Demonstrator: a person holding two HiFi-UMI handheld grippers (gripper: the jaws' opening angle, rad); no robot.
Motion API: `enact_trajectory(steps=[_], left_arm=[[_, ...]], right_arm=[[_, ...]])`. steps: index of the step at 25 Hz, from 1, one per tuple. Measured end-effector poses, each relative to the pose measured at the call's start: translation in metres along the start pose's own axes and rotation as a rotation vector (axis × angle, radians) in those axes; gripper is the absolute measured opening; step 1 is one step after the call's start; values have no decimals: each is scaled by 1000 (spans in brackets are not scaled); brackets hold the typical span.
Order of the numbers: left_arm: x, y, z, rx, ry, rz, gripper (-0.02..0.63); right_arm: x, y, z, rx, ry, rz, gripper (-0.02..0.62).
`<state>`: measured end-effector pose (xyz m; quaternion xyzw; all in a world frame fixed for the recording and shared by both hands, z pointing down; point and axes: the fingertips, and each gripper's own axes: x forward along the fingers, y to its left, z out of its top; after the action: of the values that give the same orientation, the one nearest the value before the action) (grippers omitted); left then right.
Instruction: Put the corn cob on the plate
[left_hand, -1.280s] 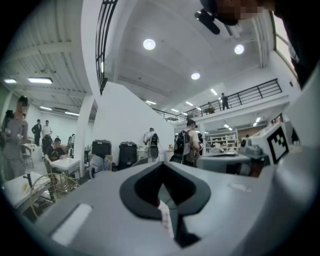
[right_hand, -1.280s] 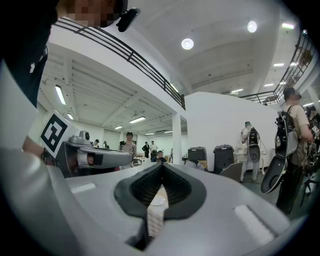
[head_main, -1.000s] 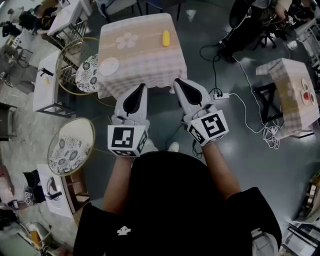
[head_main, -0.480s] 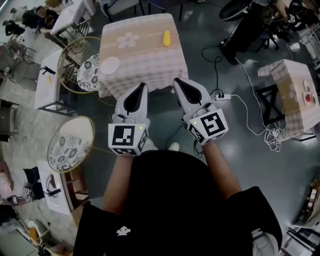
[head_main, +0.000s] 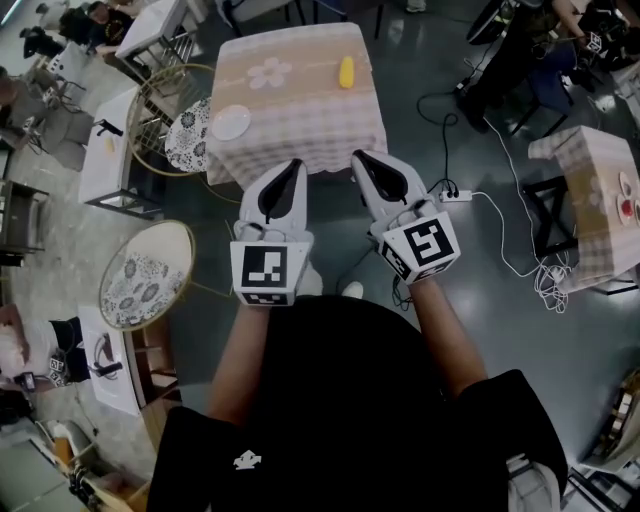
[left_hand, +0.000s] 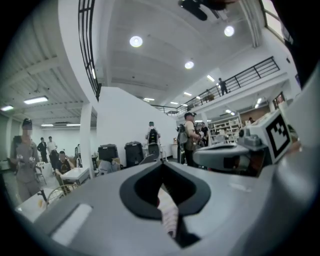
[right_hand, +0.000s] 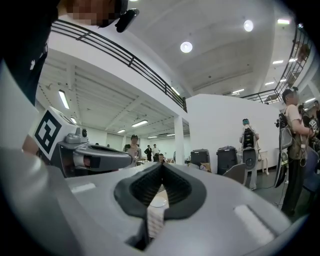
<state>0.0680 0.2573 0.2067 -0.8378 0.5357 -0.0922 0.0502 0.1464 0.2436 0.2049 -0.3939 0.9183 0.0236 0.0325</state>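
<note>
A yellow corn cob (head_main: 345, 72) lies near the far right of a table with a checked cloth (head_main: 300, 120). A white plate (head_main: 231, 122) sits at the table's near left edge. My left gripper (head_main: 291, 164) and right gripper (head_main: 359, 157) are held side by side in the air in front of the table, short of its near edge. Both are shut with nothing in them. In the left gripper view the left gripper (left_hand: 161, 162) has its jaws meeting at the tip. Through the small gap under the right gripper (right_hand: 161, 164) a white plate (right_hand: 158, 200) shows.
Two round gold-framed chairs with patterned cushions stand at the left (head_main: 145, 288) (head_main: 190, 135). A power strip (head_main: 455, 195) and white cables lie on the floor at the right. Another clothed table (head_main: 590, 190) is at the far right. White side tables and people surround the area.
The table, corn and plate have shifted a little to the right and up in the head view. The left gripper has rolled slightly. Both grippers stay shut.
</note>
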Motion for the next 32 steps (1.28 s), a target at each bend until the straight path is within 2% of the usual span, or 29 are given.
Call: enact_trajectory(steps=[6, 16, 22, 32], left_arm=[[8, 8, -4, -18, 3, 2, 9], [29, 38, -15, -66, 16, 23, 9], [49, 59, -18, -68, 18, 18, 9], [84, 99, -21, -56, 17, -8, 9]], right_arm=[[15, 3, 0, -9, 11, 30, 3], [48, -9, -10, -27, 51, 32, 3], [74, -21, -14, 7, 57, 20, 3], [126, -31, -12, 2, 48, 7, 3]])
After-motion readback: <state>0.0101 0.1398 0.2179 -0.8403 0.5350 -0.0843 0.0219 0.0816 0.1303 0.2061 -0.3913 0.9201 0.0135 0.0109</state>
